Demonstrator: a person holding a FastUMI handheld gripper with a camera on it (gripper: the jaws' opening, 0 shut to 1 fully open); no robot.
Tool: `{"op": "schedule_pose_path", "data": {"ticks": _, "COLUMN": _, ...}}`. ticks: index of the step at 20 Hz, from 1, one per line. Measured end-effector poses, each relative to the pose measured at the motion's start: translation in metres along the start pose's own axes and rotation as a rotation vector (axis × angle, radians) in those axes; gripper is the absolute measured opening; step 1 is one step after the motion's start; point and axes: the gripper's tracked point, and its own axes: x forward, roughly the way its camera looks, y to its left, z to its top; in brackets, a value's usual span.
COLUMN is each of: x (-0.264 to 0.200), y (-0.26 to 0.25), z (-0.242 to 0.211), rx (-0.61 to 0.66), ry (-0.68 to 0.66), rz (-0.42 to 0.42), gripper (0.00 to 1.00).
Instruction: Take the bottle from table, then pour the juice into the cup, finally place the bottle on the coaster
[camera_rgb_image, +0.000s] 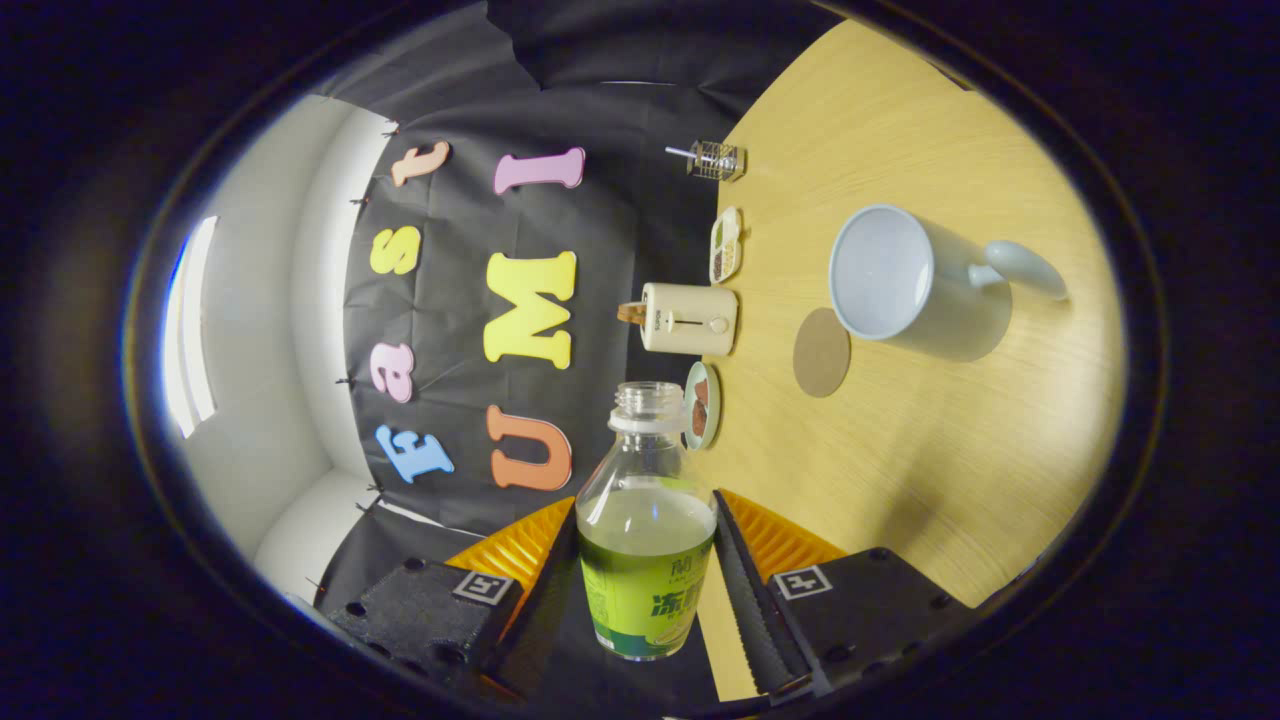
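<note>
The gripper (645, 560) is clamped on the bottle (645, 520), both fingers pressed to its labelled sides. The bottle's long axis runs straight ahead along the fingers, its uncapped neck pointing away toward the booth wall; the green label carries writing too warped to read, probably Chinese characters. Beyond lie the round coaster (821, 352) and, just beside it, the cup (900, 275) on the wooden table (900, 450).
</note>
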Motion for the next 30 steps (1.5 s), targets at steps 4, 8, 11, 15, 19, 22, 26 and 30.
{"op": "schedule_pose_path", "data": {"ticks": 4, "x": -0.003, "y": 0.002, "z": 0.013, "rx": 0.046, "ry": -0.015, "rz": 0.024, "gripper": 0.79}}
{"op": "schedule_pose_path", "data": {"ticks": 8, "x": -0.001, "y": 0.01, "z": 0.025, "rx": 0.139, "ry": -0.023, "rz": 0.064, "gripper": 0.8}}
{"op": "schedule_pose_path", "data": {"ticks": 11, "x": 0.001, "y": 0.013, "z": 0.028, "rx": 0.175, "ry": -0.021, "rz": 0.082, "gripper": 0.79}}
{"op": "schedule_pose_path", "data": {"ticks": 15, "x": -0.004, "y": 0.017, "z": 0.029, "rx": 0.213, "ry": -0.022, "rz": 0.091, "gripper": 0.79}}
{"op": "schedule_pose_path", "data": {"ticks": 19, "x": -0.004, "y": 0.02, "z": 0.032, "rx": 0.251, "ry": -0.015, "rz": 0.112, "gripper": 0.79}}
{"op": "schedule_pose_path", "data": {"ticks": 22, "x": -0.004, "y": 0.02, "z": 0.037, "rx": 0.275, "ry": -0.015, "rz": 0.125, "gripper": 0.79}}
{"op": "schedule_pose_path", "data": {"ticks": 26, "x": -0.001, "y": 0.018, "z": 0.046, "rx": 0.286, "ry": -0.022, "rz": 0.128, "gripper": 0.79}}
{"op": "schedule_pose_path", "data": {"ticks": 30, "x": -0.001, "y": 0.013, "z": 0.05, "rx": 0.331, "ry": -0.026, "rz": 0.135, "gripper": 0.79}}
